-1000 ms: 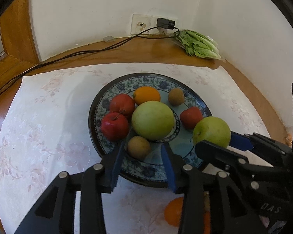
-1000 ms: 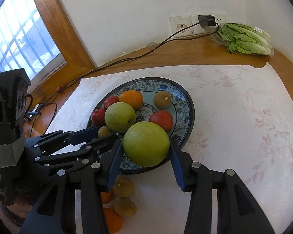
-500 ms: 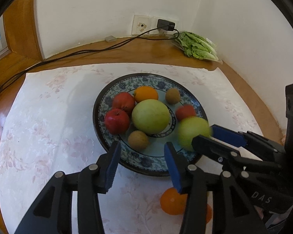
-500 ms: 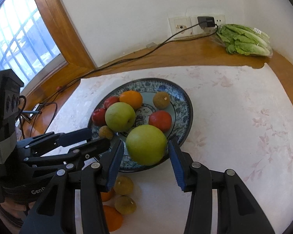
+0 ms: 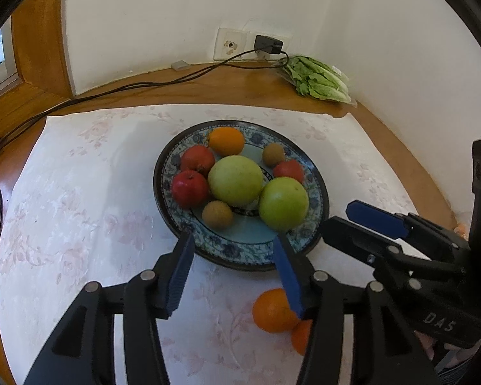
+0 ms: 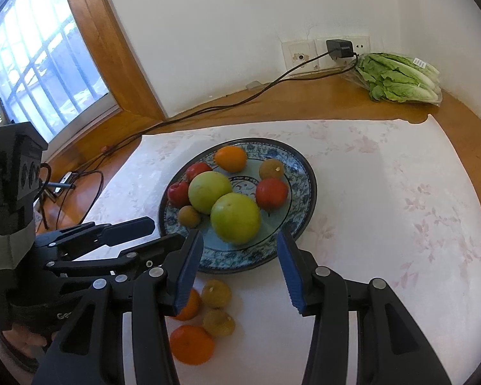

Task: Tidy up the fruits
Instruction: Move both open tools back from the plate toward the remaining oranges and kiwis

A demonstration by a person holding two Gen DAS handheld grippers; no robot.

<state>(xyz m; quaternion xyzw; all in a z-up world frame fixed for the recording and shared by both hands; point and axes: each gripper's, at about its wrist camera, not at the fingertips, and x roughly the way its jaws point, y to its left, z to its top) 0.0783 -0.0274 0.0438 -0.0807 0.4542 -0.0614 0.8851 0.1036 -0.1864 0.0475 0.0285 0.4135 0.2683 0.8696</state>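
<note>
Already the plate [image 6: 304, 173] is crowded: two green apples [image 6: 235, 218], red fruit and an orange fill it, while oranges [image 6: 191, 344] and two brown fruits [image 6: 216, 293] wait on the cloth [image 6: 400, 224] just below its rim. The right gripper [image 6: 239, 266] is spread and holds nothing, the near apple lying apart beyond its tips; the left gripper [image 5: 232, 269] is opening, also empty. Another fruit set on the pile would likely nudge an apple over the shallow rim.

Bright daylight enters through the window [image 6: 38, 73]; shadows stay soft, focus is sharp, and fisheye curvature with dark vignetting bends every edge.
</note>
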